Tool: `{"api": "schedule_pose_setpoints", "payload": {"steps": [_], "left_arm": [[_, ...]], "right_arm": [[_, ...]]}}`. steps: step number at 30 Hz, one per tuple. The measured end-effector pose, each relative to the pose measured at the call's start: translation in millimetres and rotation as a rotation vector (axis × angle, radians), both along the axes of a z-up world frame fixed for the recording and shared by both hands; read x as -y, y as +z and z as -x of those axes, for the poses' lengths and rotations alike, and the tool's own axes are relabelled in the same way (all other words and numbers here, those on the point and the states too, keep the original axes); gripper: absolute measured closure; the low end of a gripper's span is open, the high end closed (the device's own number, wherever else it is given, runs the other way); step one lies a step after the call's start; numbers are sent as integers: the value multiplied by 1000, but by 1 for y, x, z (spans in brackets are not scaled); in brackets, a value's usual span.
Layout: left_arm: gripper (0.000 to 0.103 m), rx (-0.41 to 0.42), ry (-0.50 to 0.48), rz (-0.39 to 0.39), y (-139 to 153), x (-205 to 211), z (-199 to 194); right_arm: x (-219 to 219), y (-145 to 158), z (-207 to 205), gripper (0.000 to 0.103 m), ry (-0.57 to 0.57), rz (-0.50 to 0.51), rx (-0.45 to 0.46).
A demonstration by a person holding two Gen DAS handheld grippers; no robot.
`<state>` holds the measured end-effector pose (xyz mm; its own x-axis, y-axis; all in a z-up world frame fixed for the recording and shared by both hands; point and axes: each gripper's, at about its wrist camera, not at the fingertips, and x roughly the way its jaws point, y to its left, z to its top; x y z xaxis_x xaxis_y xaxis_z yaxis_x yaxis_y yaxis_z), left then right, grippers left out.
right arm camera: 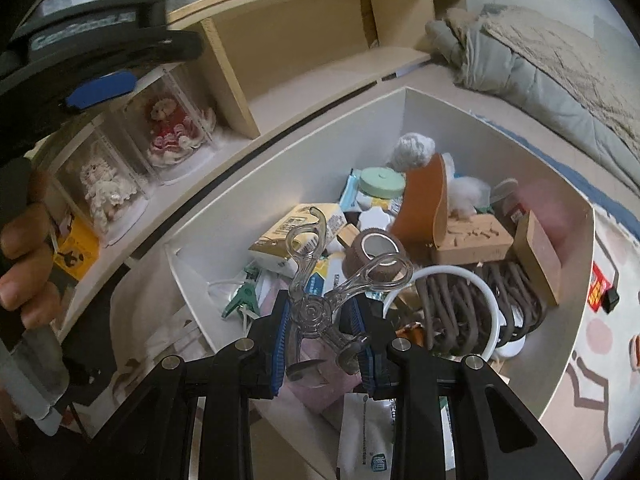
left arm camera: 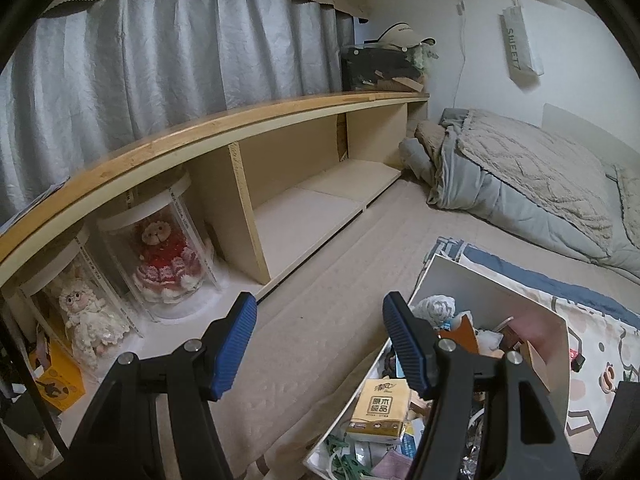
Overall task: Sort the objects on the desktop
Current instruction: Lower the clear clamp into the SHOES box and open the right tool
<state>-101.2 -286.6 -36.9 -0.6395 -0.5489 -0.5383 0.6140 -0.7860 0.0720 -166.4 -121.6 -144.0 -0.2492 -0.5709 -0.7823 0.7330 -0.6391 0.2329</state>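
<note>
Clear plastic scissors (right arm camera: pixel 320 300) are pinched between the right gripper (right arm camera: pixel 320 344) pads above the white box (right arm camera: pixel 460 104); the left gripper (left arm camera: pixel 320 344) is spread wide, holding nothing.

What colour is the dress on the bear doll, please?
Red with white trim on the bear doll; left wrist view shows it best.

Left gripper (left arm camera: pixel 318 344): matte black plastic arms with triangular cut-outs, round silver screw heads at the pivots.
Left pads (left arm camera: pixel 236 344): blue, finely ribbed, long and rectangular.
Right gripper (right arm camera: pixel 322 344): same black frame, silver screws, blue ribbed pads on the jaws.
Hand (right arm camera: pixel 28 252): bare skin, fingers curled around a dark handle with a pale grey end.
</note>
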Motion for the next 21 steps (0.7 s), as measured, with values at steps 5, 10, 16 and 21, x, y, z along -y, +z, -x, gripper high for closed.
{"api": "schedule_pose_setpoints", "payload": {"steps": [5,10,16,21], "left_arm": [[38,2,1,8,-1,3,-2],[37,7,1,4,-2,5,-2],[37,8,7,3,-1,6,-3],[37,1,14,8,0,5,-4]], "right_arm": [[0,-5,2,73,-13,-23,13],[6,-8,-3,73,10,-64,10],[10,-10,-6,73,12,-81,-2],[7,-11,-5,71,5,-68,9]]}}
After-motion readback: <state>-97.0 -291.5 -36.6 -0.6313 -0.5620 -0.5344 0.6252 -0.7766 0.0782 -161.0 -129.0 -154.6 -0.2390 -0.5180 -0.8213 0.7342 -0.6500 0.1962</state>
